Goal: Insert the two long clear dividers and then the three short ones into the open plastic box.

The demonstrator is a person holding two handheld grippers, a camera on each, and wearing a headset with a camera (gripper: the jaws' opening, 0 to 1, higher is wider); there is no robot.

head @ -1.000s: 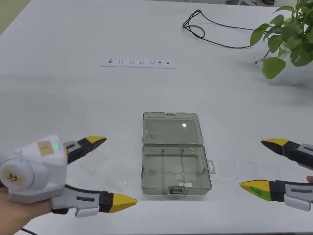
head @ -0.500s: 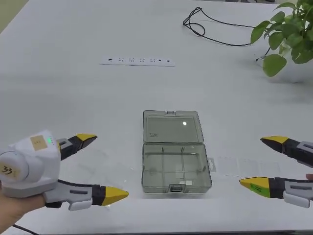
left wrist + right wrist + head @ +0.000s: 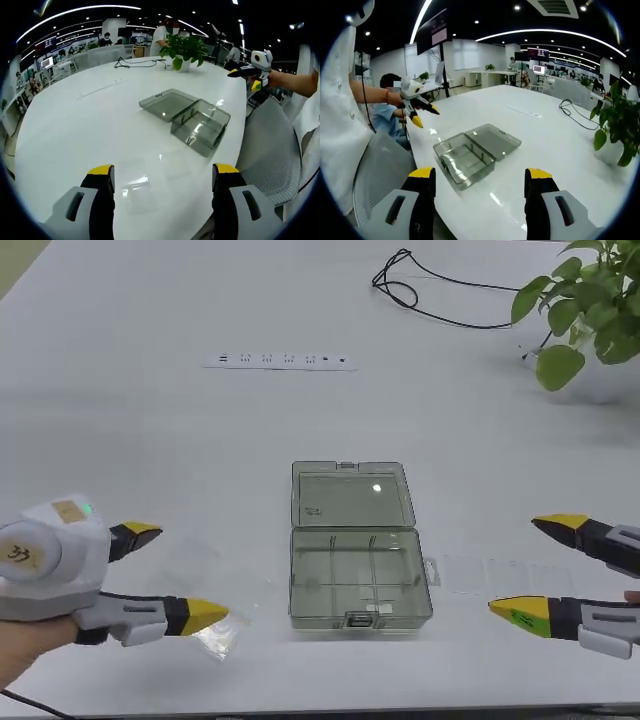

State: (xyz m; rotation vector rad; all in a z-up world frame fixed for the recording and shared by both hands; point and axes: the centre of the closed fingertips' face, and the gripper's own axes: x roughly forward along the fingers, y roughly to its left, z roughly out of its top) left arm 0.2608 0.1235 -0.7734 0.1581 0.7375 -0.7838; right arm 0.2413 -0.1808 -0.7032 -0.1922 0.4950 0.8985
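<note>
Clear dividers lie flat on the desk left of the open plastic box, and more clear pieces lie just right of it. So most of the job looks not yet done, though you cannot tell if the thin lines inside the box are dividers. Your left gripper and right gripper both have their fingers spread wide, holding and touching nothing.

Dividers on table beside box
</note>
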